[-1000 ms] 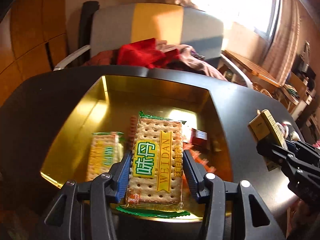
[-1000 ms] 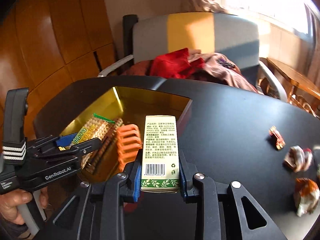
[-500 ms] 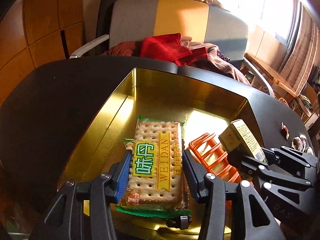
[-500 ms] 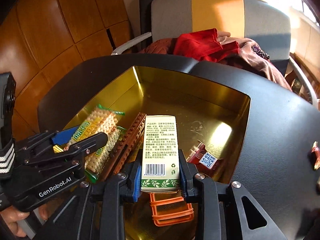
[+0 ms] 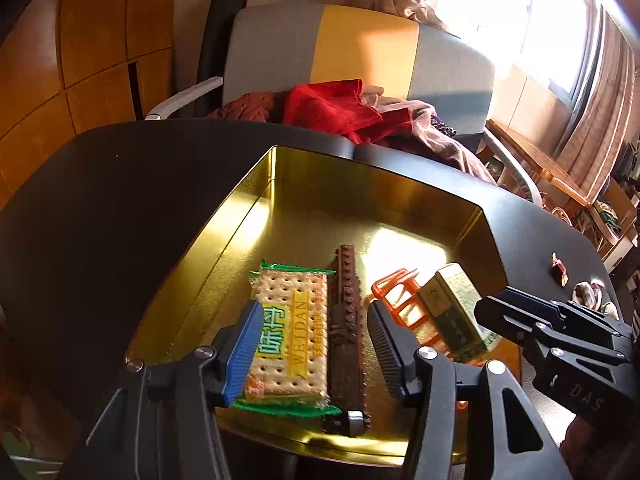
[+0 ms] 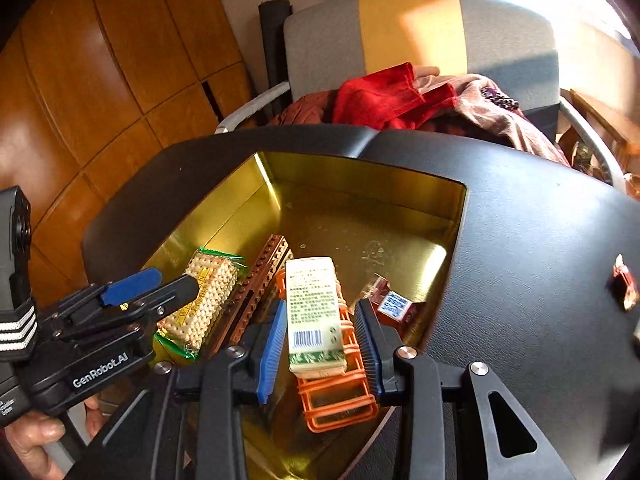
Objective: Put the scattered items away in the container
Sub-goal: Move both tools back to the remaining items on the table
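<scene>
Black table (image 6: 520, 280) by a draped chair (image 6: 420, 40) — both hand-held grippers spread over the gold tin (image 6: 360, 200).

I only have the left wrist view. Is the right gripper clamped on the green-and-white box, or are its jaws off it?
Observer: Off it. In the right wrist view the right gripper is open, with a gap on each side of the box, which lies on the orange rack.
Operator: Anything in the tin hidden behind that box?
Observer: Yes, a red wrapped snack with a blue-and-white label lies on the floor of the tin, right of the box.
Operator: And my left gripper from that side?
Observer: The left gripper is open, its fingers reaching over the cracker pack.
</scene>
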Available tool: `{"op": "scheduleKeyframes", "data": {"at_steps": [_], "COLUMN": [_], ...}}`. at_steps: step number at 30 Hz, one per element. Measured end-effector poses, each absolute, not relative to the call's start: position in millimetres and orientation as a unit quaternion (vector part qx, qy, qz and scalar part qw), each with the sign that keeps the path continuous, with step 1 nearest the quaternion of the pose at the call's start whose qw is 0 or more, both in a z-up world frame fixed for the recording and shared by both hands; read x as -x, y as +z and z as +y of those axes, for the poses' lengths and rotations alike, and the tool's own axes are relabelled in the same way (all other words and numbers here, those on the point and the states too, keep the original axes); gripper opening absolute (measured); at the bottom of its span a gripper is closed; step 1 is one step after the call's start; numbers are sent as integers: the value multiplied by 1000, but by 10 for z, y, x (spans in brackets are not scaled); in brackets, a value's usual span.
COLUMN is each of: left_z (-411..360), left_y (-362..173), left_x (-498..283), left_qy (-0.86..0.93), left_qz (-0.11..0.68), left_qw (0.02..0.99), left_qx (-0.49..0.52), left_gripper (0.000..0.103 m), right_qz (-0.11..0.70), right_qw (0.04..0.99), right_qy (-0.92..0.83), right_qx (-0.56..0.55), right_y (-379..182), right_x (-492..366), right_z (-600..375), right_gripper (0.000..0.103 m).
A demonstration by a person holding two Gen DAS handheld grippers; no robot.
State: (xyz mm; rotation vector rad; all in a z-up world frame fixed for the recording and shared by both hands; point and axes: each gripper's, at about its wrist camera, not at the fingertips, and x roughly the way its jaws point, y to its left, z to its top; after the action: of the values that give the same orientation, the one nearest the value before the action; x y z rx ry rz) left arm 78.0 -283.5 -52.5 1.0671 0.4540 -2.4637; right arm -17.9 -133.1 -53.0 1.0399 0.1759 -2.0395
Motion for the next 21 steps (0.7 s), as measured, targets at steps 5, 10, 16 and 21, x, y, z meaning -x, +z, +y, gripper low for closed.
{"op": "scheduleKeyframes", "data": {"at_steps": [5, 10, 16, 21], "left_z": [-2539, -2165, -1471, -857], "left_y": [-374, -273, -318, -350], "left_x": [-784, -711, -478, -244], "left_qy": [-898, -908, -909, -904], "left_qz": [150, 135, 90, 46], "left_qw": [170, 117, 33, -40], "left_qx": [-377, -379, -407, -423], "left_gripper": [55, 56, 57, 57], "right_qz": [54, 24, -10, -27], "right_qw": [394, 339, 234, 142], "right_qy": [-827, -854, -887, -908], "right_qx": [-398, -394, -398, -394], "right_y": [-425, -397, -449, -465], "right_x": [145, 218, 454, 664], "right_z": [-1040, -403, 679, 1650], "right_gripper": [45, 51, 55, 60]}}
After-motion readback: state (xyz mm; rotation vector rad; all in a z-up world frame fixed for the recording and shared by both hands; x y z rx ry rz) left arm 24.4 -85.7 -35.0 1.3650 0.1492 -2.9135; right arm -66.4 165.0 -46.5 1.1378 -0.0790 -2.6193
